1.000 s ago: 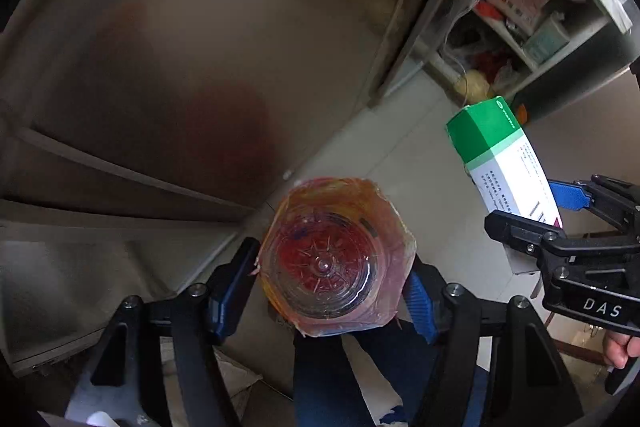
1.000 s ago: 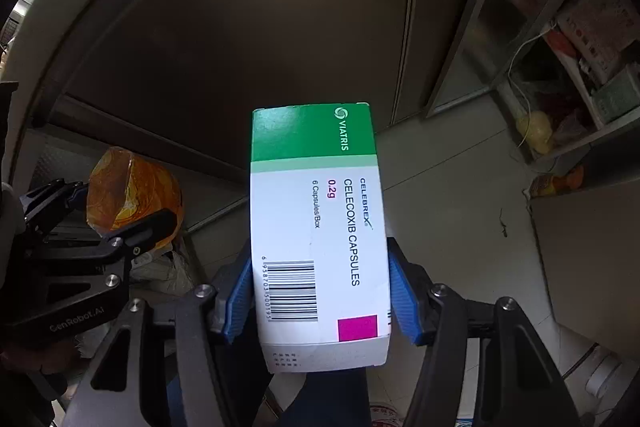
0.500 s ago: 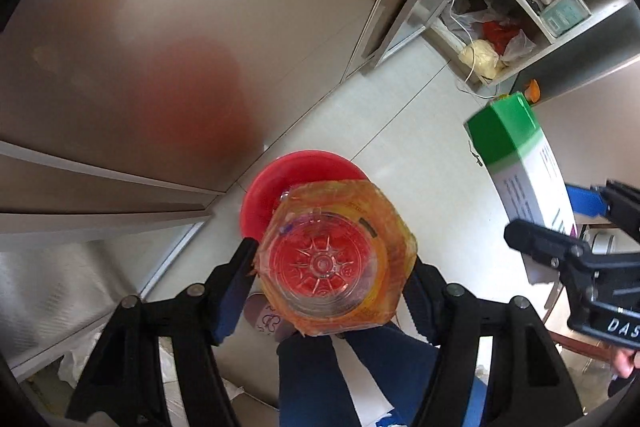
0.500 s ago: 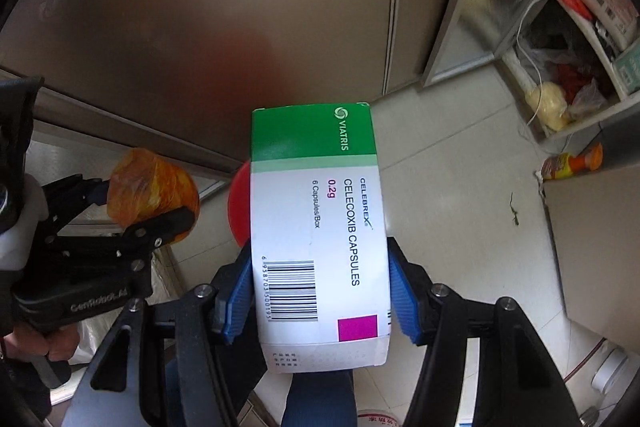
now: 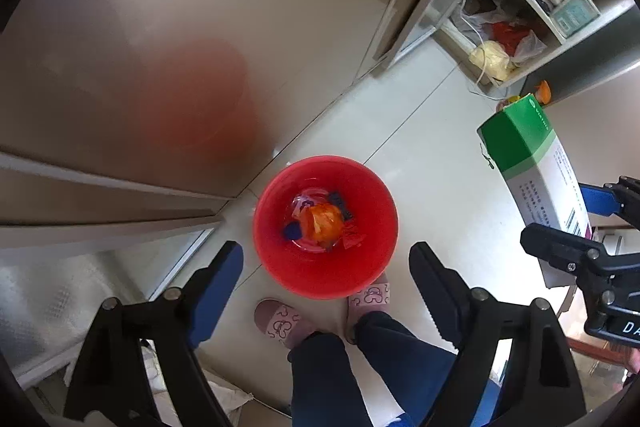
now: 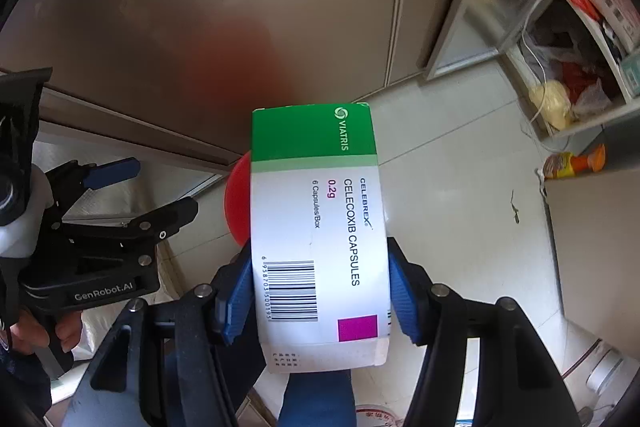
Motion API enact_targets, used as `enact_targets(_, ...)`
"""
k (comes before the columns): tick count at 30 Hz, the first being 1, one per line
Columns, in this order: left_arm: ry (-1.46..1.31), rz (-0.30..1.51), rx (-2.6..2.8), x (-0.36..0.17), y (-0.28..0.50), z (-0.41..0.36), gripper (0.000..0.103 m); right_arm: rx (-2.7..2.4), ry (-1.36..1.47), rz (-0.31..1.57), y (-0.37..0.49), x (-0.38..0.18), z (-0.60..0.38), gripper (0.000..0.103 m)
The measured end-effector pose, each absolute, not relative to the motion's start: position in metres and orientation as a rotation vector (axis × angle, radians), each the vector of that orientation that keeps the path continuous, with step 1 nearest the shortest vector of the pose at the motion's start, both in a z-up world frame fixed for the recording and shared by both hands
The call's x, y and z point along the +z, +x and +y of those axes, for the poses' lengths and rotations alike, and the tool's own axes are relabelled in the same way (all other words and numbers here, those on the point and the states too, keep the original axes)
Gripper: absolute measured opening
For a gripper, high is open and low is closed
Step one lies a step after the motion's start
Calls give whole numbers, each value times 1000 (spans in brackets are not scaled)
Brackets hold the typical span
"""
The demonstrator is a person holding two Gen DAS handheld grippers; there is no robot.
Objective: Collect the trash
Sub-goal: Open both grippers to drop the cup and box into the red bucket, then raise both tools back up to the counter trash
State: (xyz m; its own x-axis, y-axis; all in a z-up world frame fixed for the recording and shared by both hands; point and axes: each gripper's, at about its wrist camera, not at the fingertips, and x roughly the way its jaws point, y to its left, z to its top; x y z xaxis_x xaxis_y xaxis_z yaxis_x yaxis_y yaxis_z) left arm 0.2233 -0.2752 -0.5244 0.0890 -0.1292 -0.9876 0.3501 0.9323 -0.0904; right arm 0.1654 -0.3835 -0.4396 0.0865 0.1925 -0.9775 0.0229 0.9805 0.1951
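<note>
Left tongs (image 5: 326, 259) opening, empty, above red bin (image 5: 280, 267) by slippers (image 5: 282, 323); right tongs (image 6: 320, 291) clamp box (image 6: 320, 227), which hides most of the bin in their view

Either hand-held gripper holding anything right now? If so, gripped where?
Left hand-held gripper: nothing, jaws opening over the red bin. Right hand-held gripper: medicine box, pinched across its long sides near the barcode end.
</note>
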Motion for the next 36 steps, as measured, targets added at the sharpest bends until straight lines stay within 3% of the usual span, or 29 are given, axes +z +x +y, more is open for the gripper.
enact_targets(26,71,1462,-116,-517,191,-189,84,317,-14,1537,171,-456,-311,59)
enact_targets(27,70,1464,-116,-516,190,-187,84,317,-16,1536,170,-456,-310,60)
enact_targets(30,80,1464,-126,-509,189,-186,84,311,-14,1530,169,-453,-307,81)
enact_targets(36,100,1458,-131,-484,185,-182,84,293,-20,1507,164,-431,-303,93)
